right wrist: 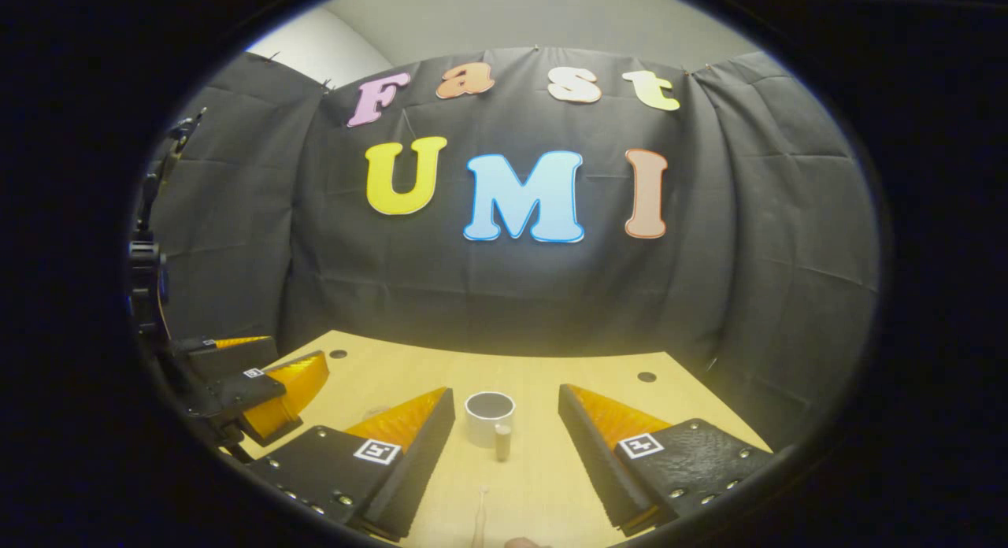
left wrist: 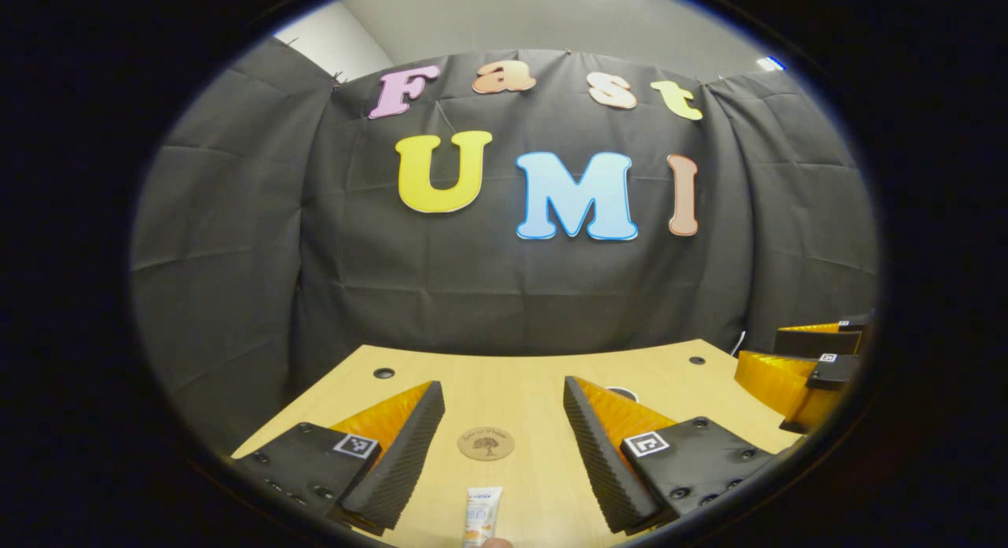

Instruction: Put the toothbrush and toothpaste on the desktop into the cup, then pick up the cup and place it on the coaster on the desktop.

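In the left gripper view, the toothpaste (left wrist: 482, 516) lies flat on the wooden surface (left wrist: 520, 383) at the 6 o'clock edge of the scene, between the left gripper's (left wrist: 504, 446) two fingers and nearer than their tips. Just beyond it toward 12 o'clock, and apart from it, sits the round coaster (left wrist: 486, 443), also in the gap between the fingers. That gripper is spread wide and grasps nothing. At about 3 o'clock in this view the right gripper (left wrist: 803, 367) shows over the surface's edge.

In the right gripper view, the cup (right wrist: 489, 416) stands upright on the surface (right wrist: 535, 375) between the right gripper's (right wrist: 504, 430) fingertips, its mouth facing up, with a small handle on the side nearest the camera. The toothbrush (right wrist: 479, 516) lies on the surface at 6 o'clock, nearer than the cup and apart from it, its thin end pointing toward 12 o'clock. The right gripper is likewise released, its fingers well apart and touching neither thing. At about 9 o'clock the left gripper (right wrist: 260, 390) hangs beside the surface's edge.

Behind the surface hangs the black cloth wall (right wrist: 504, 296).
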`<action>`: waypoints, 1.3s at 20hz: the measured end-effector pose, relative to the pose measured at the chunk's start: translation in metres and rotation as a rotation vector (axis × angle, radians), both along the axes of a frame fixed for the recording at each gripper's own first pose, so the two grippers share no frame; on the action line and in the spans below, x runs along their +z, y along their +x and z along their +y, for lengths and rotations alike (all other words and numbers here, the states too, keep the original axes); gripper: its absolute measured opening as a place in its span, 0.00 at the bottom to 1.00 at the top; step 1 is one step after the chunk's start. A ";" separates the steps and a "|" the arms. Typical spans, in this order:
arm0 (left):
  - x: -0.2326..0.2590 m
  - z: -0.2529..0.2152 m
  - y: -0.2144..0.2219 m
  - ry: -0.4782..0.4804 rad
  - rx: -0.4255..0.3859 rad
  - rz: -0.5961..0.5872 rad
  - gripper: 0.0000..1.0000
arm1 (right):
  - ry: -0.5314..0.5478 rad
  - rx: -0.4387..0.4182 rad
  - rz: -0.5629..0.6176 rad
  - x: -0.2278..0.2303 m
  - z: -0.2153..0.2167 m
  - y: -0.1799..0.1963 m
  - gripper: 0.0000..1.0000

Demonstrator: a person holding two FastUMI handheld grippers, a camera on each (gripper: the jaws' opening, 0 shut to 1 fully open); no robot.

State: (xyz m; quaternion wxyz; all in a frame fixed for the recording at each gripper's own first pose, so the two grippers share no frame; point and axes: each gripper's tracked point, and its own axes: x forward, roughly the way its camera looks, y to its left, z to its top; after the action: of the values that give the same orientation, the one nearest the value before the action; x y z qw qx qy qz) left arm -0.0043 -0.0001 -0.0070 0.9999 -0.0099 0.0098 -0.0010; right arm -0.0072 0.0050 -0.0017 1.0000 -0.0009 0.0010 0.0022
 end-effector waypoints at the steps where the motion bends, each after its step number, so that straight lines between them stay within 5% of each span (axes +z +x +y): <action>1: -0.002 0.000 0.000 -0.003 -0.003 0.008 0.97 | 0.002 0.002 0.009 -0.001 0.001 0.000 0.85; 11: -0.078 0.005 0.009 -0.039 0.007 0.275 0.94 | 0.021 0.031 0.266 -0.070 0.016 0.013 0.85; 26: -0.235 0.016 -0.009 -0.045 -0.034 0.976 0.98 | 0.081 0.073 0.792 -0.196 0.032 0.021 0.86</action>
State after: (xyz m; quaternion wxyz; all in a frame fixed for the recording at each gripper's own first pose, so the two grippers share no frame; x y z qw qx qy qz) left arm -0.0129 0.0154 -0.2422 0.8780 -0.0306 0.4775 -0.0127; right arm 0.0141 0.0374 -0.1979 0.9208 0.0395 0.3862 0.0379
